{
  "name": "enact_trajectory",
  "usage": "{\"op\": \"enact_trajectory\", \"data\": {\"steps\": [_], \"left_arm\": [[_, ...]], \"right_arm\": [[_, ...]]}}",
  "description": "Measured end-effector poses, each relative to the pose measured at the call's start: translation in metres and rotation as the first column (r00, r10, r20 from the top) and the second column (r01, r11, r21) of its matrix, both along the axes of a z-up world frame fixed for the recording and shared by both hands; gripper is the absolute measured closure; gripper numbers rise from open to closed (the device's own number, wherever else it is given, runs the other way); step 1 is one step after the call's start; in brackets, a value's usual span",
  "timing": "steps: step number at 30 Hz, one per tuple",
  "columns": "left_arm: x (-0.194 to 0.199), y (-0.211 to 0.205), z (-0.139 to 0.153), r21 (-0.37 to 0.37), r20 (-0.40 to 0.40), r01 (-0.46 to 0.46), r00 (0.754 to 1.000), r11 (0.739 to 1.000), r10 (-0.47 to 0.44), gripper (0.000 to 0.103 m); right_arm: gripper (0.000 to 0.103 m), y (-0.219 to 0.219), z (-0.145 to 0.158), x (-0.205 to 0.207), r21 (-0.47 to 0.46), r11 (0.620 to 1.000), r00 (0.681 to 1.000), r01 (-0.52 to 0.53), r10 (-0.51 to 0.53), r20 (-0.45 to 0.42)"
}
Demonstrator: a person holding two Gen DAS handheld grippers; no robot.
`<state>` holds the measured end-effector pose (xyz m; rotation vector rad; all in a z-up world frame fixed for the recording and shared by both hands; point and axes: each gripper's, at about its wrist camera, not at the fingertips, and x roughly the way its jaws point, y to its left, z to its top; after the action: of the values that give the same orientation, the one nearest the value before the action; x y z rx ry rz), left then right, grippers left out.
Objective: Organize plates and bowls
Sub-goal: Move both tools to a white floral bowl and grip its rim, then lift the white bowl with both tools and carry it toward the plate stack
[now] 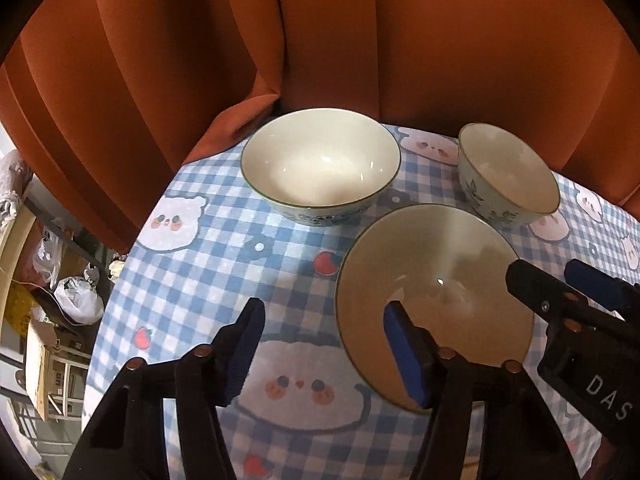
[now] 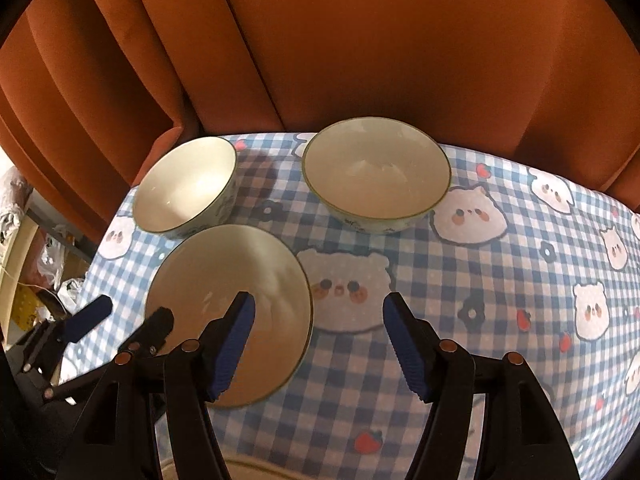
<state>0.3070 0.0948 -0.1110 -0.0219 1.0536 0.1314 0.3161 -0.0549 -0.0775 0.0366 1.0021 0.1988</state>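
Both grippers hang low over the near side of the table (image 2: pixel 480 280), side by side, neither touching any dish. Left gripper (image 1: pixel 324 344): jaws spread wide, nothing between them but checked cloth; its right finger overlaps the near-left rim of the plate (image 1: pixel 436 300) in view, though contact cannot be told. Right gripper (image 2: pixel 320 342): jaws equally wide apart, holding nothing; its left finger sits over the plate's (image 2: pixel 230 316) right half, its right finger over bare cloth. From the left wrist view the right gripper (image 1: pixel 560 284) shows at the plate's right edge; from the right wrist view the left gripper (image 2: pixel 128 316) shows at the plate's left edge. 3 dishes in all, every one upright and mouth up: the plate nearest, 1 bowl (image 1: pixel 320 168) behind it to the left, a 2nd bowl (image 1: pixel 508 176) behind it to the right. In the right wrist view these are the left bowl (image 2: pixel 188 188), just beside the plate's far rim, and the right bowl (image 2: pixel 376 172), apart from the plate. Both bowls stand close to the far table edge, hard against an orange curtain (image 2: pixel 360 40). Open cloth runs to the right of the dishes; the left table edge drops off near the left bowl and plate. Round dishes, no long axis.
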Motion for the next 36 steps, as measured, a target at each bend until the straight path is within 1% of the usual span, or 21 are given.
{"op": "enact_trajectory", "data": {"steps": [1, 2, 4, 5, 6, 7, 8, 9, 10, 12, 13, 15, 16, 17, 19, 24, 28, 33, 36], "left_arm": [[0.002, -0.001, -0.002, 0.003, 0.002, -0.001, 1.000, 1.000, 0.001, 0.044], [0.004, -0.002, -0.005, 0.006, 0.000, -0.001, 1.000, 1.000, 0.001, 0.045], [0.008, -0.004, -0.009, -0.002, -0.008, 0.007, 1.000, 1.000, -0.007, 0.051], [0.010, -0.005, -0.012, -0.007, -0.015, 0.013, 1.000, 1.000, -0.014, 0.053], [0.012, -0.006, -0.014, -0.008, -0.022, 0.020, 1.000, 1.000, -0.020, 0.058], [0.014, -0.007, -0.016, -0.008, -0.027, 0.023, 0.999, 1.000, -0.024, 0.060], [0.016, -0.008, -0.019, -0.008, -0.033, 0.026, 0.999, 1.000, -0.026, 0.061], [0.017, -0.008, -0.021, -0.012, -0.040, 0.024, 0.999, 1.000, -0.025, 0.063], [0.019, -0.008, -0.023, -0.019, -0.045, 0.019, 0.999, 1.000, -0.020, 0.067], [0.021, -0.008, -0.025, -0.035, -0.052, 0.015, 0.999, 0.999, -0.016, 0.070], [0.023, -0.009, -0.026, -0.038, -0.055, 0.019, 0.998, 0.999, -0.021, 0.074], [0.024, -0.010, -0.028, -0.042, -0.056, 0.020, 0.998, 0.999, -0.022, 0.079], [0.025, -0.009, -0.028, -0.035, -0.051, 0.009, 0.999, 0.999, -0.011, 0.083], [0.025, -0.009, -0.028, -0.023, -0.047, 0.001, 0.999, 1.000, -0.003, 0.084], [0.025, -0.009, -0.027, -0.027, -0.047, -0.005, 0.999, 1.000, 0.004, 0.084], [0.027, -0.010, -0.027, -0.007, -0.064, 0.013, 0.998, 1.000, -0.013, 0.084], [0.026, -0.013, -0.021, -0.003, -0.061, 0.026, 0.998, 1.000, -0.026, 0.084], [0.020, -0.016, -0.007, 0.002, -0.041, 0.038, 0.998, 0.999, -0.038, 0.084], [0.014, -0.017, 0.007, 0.009, -0.019, 0.044, 0.999, 0.999, -0.044, 0.084]], "right_arm": [[0.045, 0.002, -0.002, 0.003, -0.006, 1.000, 1.000, -0.007, 0.007, -0.002], [0.052, 0.003, -0.005, 0.005, -0.016, 1.000, 1.000, -0.014, 0.014, -0.008], [0.052, 0.005, -0.011, 0.011, -0.020, 1.000, 0.999, -0.022, 0.021, -0.024], [0.053, 0.006, -0.014, 0.013, -0.016, 1.000, 0.999, -0.025, 0.025, -0.030], [0.055, 0.007, -0.017, 0.015, -0.014, 0.999, 0.999, -0.032, 0.032, -0.036], [0.062, 0.008, -0.019, 0.017, -0.013, 0.999, 0.999, -0.037, 0.036, -0.040], [0.067, 0.009, -0.021, 0.018, -0.013, 0.999, 0.998, -0.040, 0.039, -0.043], [0.072, 0.010, -0.022, 0.019, -0.014, 0.999, 0.999, -0.034, 0.033, -0.042], [0.079, 0.010, -0.024, 0.020, -0.010, 0.999, 0.999, -0.033, 0.032, -0.042], [0.081, 0.013, -0.028, 0.021, 0.001, 0.999, 0.997, -0.043, 0.042, -0.057], [0.086, 0.015, -0.030, 0.022, 0.006, 0.999, 0.997, -0.048, 0.048, -0.066], [0.086, 0.016, -0.030, 0.022, 0.003, 0.999, 0.997, -0.051, 0.051, -0.062], [0.086, 0.017, -0.030, 0.022, 0.003, 0.999, 0.997, -0.053, 0.053, -0.063], [0.086, 0.017, -0.030, 0.022, 0.003, 0.999, 0.997, -0.054, 0.054, -0.064], [0.086, 0.018, -0.030, 0.023, 0.003, 0.999, 0.996, -0.054, 0.054, -0.064], [0.086, 0.020, -0.029, 0.022, -0.015, 0.998, 0.996, -0.061, 0.060, -0.067], [0.086, 0.018, -0.024, 0.019, -0.019, 0.998, 0.996, -0.058, 0.057, -0.064], [0.086, 0.015, -0.011, 0.013, -0.023, 0.998, 0.997, -0.054, 0.053, -0.048], [0.086, 0.012, 0.000, 0.007, -0.012, 0.999, 0.998, -0.048, 0.047, -0.035]]}}
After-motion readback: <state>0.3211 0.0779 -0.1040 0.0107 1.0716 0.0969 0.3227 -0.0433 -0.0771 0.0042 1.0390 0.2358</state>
